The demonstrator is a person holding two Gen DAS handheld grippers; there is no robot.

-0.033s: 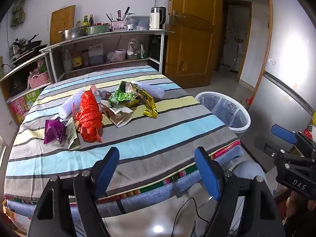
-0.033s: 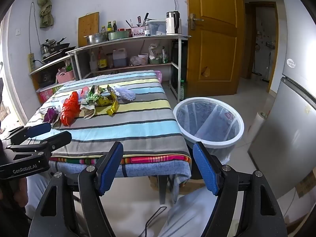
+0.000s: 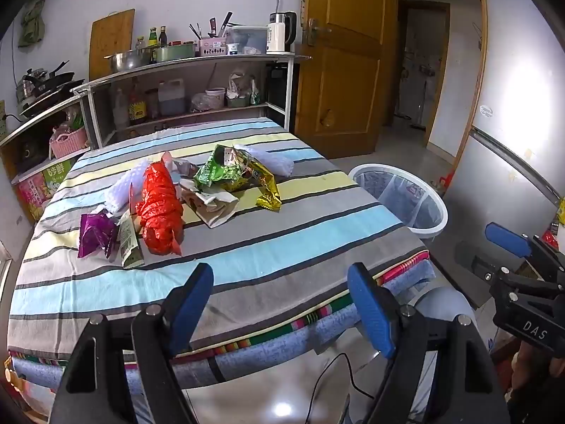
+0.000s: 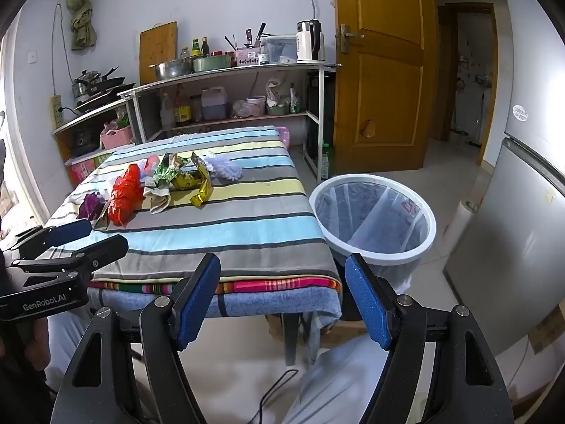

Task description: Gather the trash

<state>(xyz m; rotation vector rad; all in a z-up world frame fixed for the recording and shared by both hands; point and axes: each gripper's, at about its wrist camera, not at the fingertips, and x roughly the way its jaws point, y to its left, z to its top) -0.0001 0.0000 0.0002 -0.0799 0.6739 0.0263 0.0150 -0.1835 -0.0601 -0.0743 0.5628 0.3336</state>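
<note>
The trash sits in a loose cluster on my striped table; a crumpled red plastic bag [image 3: 160, 208] lies lengthwise, a purple wrapper [image 3: 94, 233] to its left, a green-and-gold foil packet [image 3: 240, 176] crumpled to its right with beige paper [image 3: 212, 203] between them; white foam netting [image 3: 272, 160] lies behind; the white-rimmed, liner-fitted bin [image 4: 374, 219] stands upright on the floor beside the table.

Marking "DAS" on right gripper [image 3: 508, 243] body; "GenRobot.AI" on left gripper [image 4: 88, 235] body
</note>
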